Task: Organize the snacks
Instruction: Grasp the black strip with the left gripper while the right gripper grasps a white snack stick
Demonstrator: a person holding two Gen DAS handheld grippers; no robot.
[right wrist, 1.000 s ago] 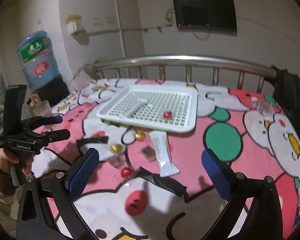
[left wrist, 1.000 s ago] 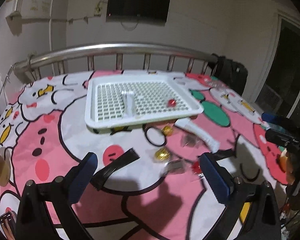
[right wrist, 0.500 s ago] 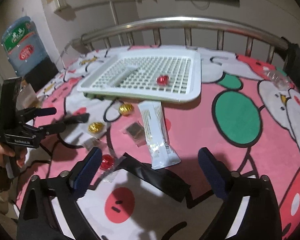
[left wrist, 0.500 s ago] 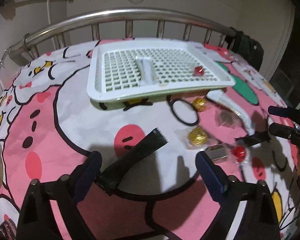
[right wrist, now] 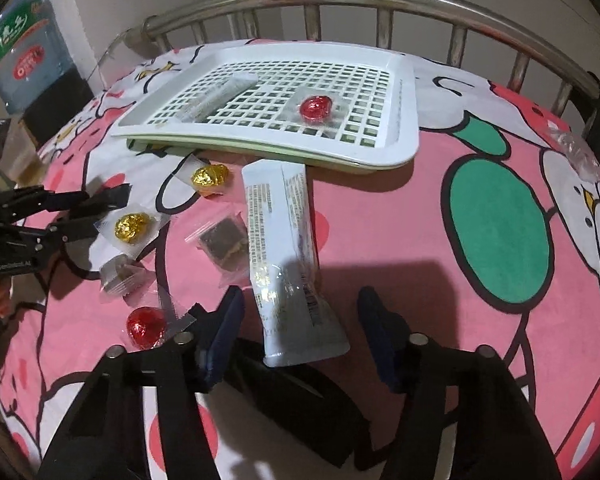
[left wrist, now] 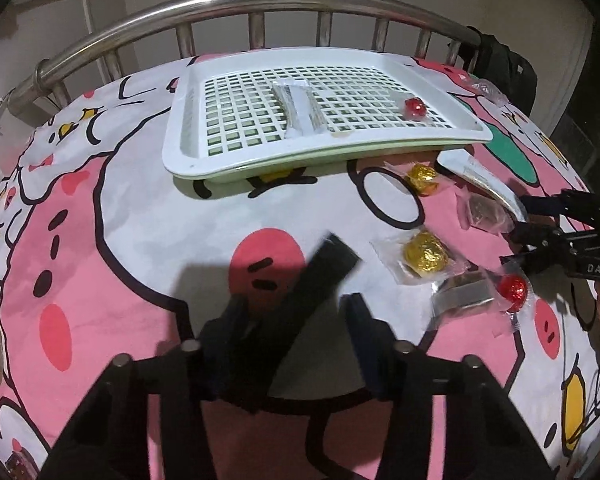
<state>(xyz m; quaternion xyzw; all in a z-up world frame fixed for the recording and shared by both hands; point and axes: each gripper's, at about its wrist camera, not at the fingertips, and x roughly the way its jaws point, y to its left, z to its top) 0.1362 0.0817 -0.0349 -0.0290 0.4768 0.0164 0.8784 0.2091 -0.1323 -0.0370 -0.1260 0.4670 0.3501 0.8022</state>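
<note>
- Step in hand: both grippers are closing in on snacks lying loose on the cartoon bedsheet (left wrist: 148,216), in front of the white slotted tray (left wrist: 180,148), which already holds 1 red foil candy (right wrist: 315,107) and a clear-wrapped bar (left wrist: 296,110).
- Left gripper (left wrist: 294,334): jaws half apart and just been closing around a black packet (left wrist: 320,276); contact looks likely but unclear.
- Right gripper (right wrist: 300,328): jaws half apart, just been closing, straddling the white snack bar (right wrist: 280,232), pads not yet touching.
- Next: pinch, lift, carry to the tray.

Dim indoor light, hard shadows under the gripper fingers (left wrist: 236,320), motion blur, fisheye-bent, dark-vignetted edges.
</note>
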